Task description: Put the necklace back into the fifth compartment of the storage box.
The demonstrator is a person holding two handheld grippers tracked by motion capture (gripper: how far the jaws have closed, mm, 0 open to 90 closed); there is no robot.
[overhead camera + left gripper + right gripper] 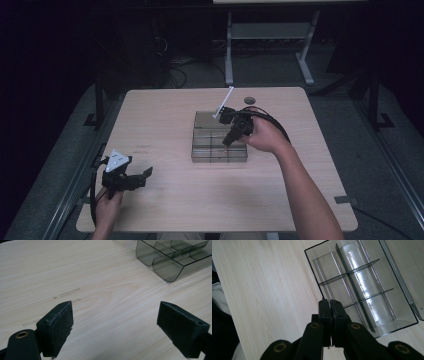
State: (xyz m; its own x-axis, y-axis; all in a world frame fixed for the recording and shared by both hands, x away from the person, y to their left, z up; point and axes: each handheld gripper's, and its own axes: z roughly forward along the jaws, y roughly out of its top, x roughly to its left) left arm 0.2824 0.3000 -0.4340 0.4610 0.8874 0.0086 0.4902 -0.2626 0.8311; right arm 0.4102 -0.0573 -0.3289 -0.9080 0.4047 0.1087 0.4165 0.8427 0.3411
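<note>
Two claws out: my right gripper (329, 305) clenched on nothing, poised over the clear divided tray (200, 120) at frame centre. My left gripper (115, 325) gapes released, lower left over bare table (165, 200).

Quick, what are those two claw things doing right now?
Left gripper: open, holding nothing.
Right gripper: closed, nothing between its jaws, over the clear tray.

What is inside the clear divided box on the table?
The clear divided box shows bare compartments split by thin dividers, with nothing in those that show. The right tool, jaws shut on nothing, hangs over its near edge and covers part of the compartments beneath it.
</note>
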